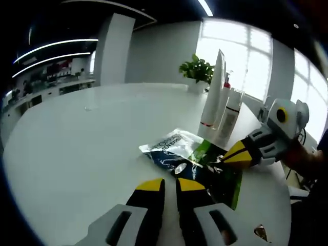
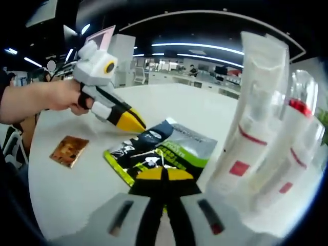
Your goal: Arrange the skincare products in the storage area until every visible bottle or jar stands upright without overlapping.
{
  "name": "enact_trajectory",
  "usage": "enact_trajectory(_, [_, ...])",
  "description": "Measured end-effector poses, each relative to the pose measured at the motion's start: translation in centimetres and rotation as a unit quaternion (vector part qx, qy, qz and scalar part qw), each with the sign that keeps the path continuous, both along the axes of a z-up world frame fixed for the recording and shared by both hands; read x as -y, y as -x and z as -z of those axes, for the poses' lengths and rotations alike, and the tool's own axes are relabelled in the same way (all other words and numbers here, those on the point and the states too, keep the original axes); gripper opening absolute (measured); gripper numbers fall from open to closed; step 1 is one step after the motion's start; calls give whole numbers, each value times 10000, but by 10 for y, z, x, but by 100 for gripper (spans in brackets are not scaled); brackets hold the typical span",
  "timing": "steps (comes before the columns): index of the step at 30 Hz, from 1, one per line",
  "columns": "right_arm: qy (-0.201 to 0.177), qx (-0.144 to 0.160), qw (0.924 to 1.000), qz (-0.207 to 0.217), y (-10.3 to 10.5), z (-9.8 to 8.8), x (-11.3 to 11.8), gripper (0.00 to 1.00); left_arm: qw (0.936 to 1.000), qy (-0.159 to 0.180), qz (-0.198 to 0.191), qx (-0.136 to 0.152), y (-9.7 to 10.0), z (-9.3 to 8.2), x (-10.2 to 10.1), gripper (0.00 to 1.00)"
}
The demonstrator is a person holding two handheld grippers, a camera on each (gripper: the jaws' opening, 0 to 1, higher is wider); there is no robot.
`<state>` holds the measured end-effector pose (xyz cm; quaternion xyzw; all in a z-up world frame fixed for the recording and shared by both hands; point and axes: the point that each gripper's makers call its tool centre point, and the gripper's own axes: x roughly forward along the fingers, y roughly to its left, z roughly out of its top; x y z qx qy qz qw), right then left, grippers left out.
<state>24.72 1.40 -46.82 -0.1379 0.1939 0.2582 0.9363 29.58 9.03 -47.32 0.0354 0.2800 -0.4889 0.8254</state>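
Observation:
Flat sachets lie overlapping on the white table [image 1: 77, 154]: a silver-and-blue sachet [image 1: 171, 146] [image 2: 187, 138] and a green-and-black sachet [image 1: 223, 177] [image 2: 146, 154]. Behind them several products stand upright together: a tall white tube with a red band [image 1: 212, 92] [image 2: 253, 118], a pump bottle [image 1: 225, 100] and a white bottle with a red label [image 1: 229, 120] [image 2: 287, 159]. My right gripper [image 2: 164, 174] [image 1: 225, 157] is shut, seemingly on the green sachet's edge. Just short of the sachets, my left gripper [image 1: 170, 185] [image 2: 137, 123] is shut on nothing.
A small brown sachet [image 2: 69, 150] [image 1: 260, 233] lies alone near the table edge [image 2: 36, 195]. At the table's far side a potted plant [image 1: 197, 69] stands in front of the windows. A person's hand [image 2: 61, 97] holds the left gripper. Shelves and counters sit far behind.

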Motion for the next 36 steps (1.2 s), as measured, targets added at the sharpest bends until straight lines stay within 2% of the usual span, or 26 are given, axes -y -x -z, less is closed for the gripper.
enact_trajectory(15, [35, 25, 10000, 3, 3, -1, 0, 1, 10000, 8, 30, -69, 5, 0, -3, 8])
enact_trajectory(25, [-114, 192, 9997, 40, 6, -12, -2, 4, 9998, 114, -80, -125, 7, 1, -13, 8])
enact_trajectory(33, [-54, 134, 9999, 30, 8, -8, -4, 4, 9999, 82, -13, -106, 13, -1, -12, 8])
enact_trajectory(36, [-38, 118, 9999, 62, 8, -7, -2, 4, 9997, 145, 52, -196, 17, -2, -9, 9])
